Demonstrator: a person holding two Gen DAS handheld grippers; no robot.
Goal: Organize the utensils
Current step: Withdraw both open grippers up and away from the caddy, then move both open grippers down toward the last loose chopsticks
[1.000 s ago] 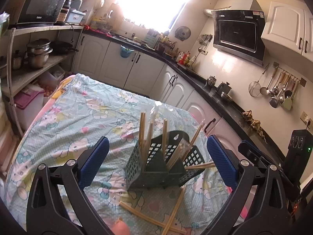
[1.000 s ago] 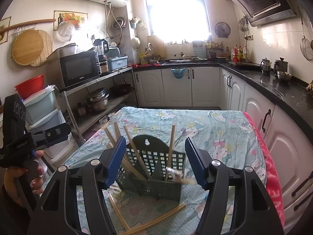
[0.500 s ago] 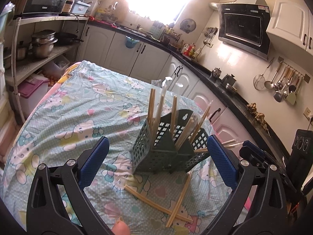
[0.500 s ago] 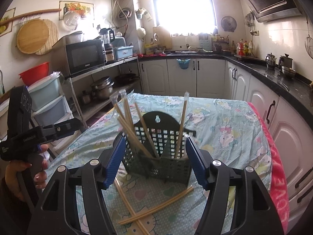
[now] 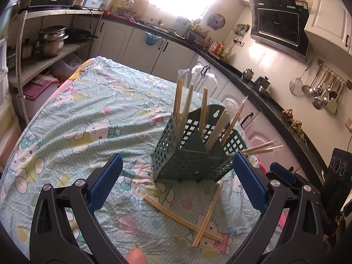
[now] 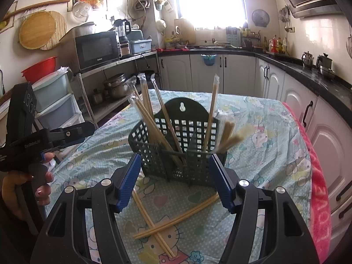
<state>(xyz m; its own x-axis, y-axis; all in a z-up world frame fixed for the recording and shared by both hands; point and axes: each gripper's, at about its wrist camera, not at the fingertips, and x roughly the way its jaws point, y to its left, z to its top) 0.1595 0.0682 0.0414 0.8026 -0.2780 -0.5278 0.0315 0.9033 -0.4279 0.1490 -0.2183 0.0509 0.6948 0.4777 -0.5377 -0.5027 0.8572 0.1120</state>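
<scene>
Most wrapped chopsticks (image 6: 154, 118) already stood in green basket (image 6: 182, 154) at table middle. Two pairs (image 6: 167, 222) left crossed on cloth in front (judged unsorted). Left gripper (image 5: 176, 182) and right gripper (image 6: 176, 182) held wide open, nothing gripped.

We see a dark green lattice-walled utensil holder (image 6: 176, 151) filled with pale tan chopsticks (image 6: 154, 121) on a light turquoise tablecloth (image 5: 92, 118) printed with pink and yellow cartoon cats, a pink towel (image 6: 316, 187) along its edge, and gripper pads (image 6: 129, 180) of ribbed blue.
</scene>
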